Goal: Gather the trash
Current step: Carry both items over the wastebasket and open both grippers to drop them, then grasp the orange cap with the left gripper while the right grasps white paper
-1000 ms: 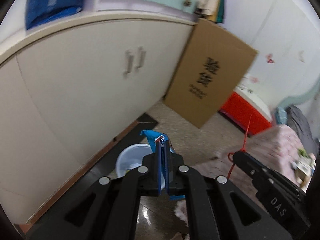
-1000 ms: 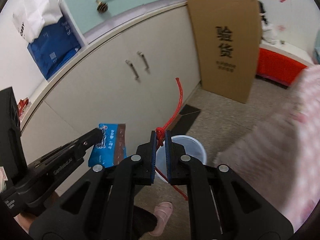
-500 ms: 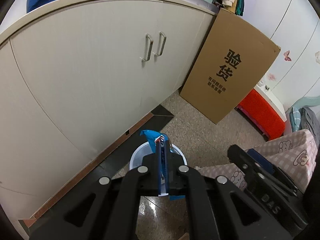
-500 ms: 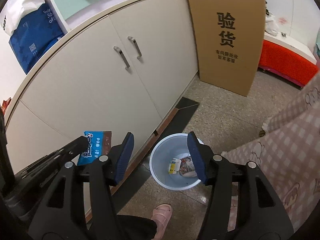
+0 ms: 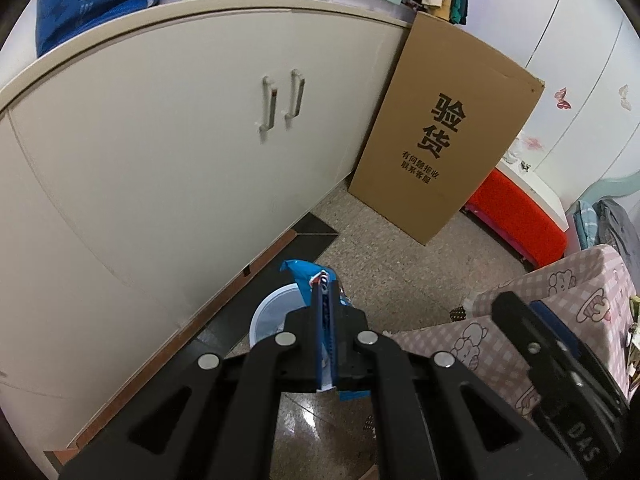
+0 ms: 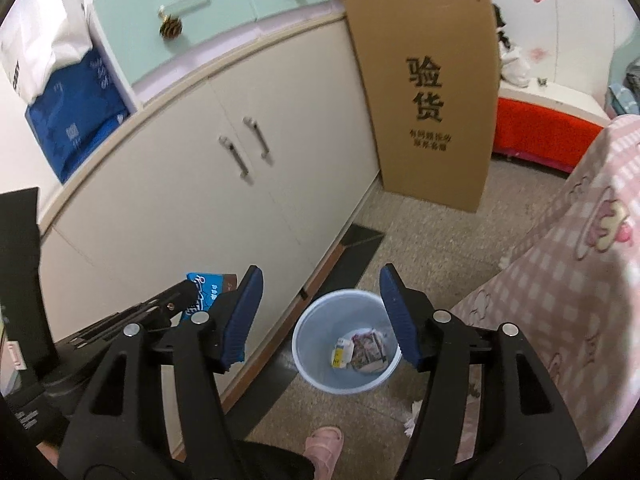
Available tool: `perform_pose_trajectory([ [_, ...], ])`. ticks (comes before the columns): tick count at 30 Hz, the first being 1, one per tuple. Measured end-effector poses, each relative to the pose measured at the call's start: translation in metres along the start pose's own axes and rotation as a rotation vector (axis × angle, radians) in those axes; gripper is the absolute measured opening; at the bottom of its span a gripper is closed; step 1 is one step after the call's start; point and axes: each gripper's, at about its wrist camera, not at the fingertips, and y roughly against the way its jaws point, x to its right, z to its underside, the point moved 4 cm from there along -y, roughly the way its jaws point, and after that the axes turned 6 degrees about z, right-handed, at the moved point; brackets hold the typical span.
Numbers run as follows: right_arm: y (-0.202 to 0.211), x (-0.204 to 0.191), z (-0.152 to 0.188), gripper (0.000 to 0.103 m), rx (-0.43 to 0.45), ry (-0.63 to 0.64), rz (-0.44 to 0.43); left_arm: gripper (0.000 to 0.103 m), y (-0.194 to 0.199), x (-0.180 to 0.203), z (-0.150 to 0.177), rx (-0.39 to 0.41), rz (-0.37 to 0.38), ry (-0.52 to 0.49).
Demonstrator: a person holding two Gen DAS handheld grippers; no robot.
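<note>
1. Wrapper first: the flat blue snack wrapper [image 5: 310, 276] with white lettering is clamped between the closed fingers of the left gripper [image 5: 328, 300], held in the air above and to the cabinet side of the bin, not yet over its mouth. From the right wrist view it shows as a blue-and-brown packet [image 6: 206, 290] at the tip of that tool.
2. The round pale-blue plastic waste bin [image 6: 310, 320] stands on the speckled floor beside the cream cabinet [image 6: 192, 200], with a few crumpled packets [image 6: 362, 354] lying in its bottom.
3. The right gripper [image 6: 320, 312] hangs directly over the bin with its jaws spread wide and nothing between them. A second ago it was pinched on a red cord; half a second ago it had already opened, and the cord is gone from view, so that piece appears to have been dropped, though I cannot pick it out among the bin's contents.
4. That leaves the wrapper as the item in hand; the left tool needs to come over the opening and release.
5. Around this: a tall brown cardboard box [image 6: 432, 96] with black printed characters leaning at the cabinet's end, a pink checked cloth [image 6: 568, 280], and a pink slipper [image 6: 324, 440] on the floor.
</note>
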Motion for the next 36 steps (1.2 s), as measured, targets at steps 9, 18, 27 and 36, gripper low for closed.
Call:
perform_pose_trajectory([
  [9, 0.008, 0.027, -0.012, 0.062, 0.049, -0.069, 0.028, 0.060, -0.009, 0.023, -0.019, 0.019, -0.031, -0.024],
  [18, 0.030, 0.034, -0.007, 0.062, 0.051, -0.082, 0.026, 0.061, 0.013, 0.023, -0.010, 0.021, -0.021, -0.009],
  [27, 0.102, 0.053, -0.001, 0.063, 0.123, -0.127, 0.043, 0.062, 0.067, 0.059, 0.007, 0.063, 0.049, -0.070],
  [36, 0.191, 0.114, 0.018, 0.067, 0.213, -0.208, 0.155, 0.066, 0.121, 0.143, 0.045, 0.096, 0.155, -0.232],
])
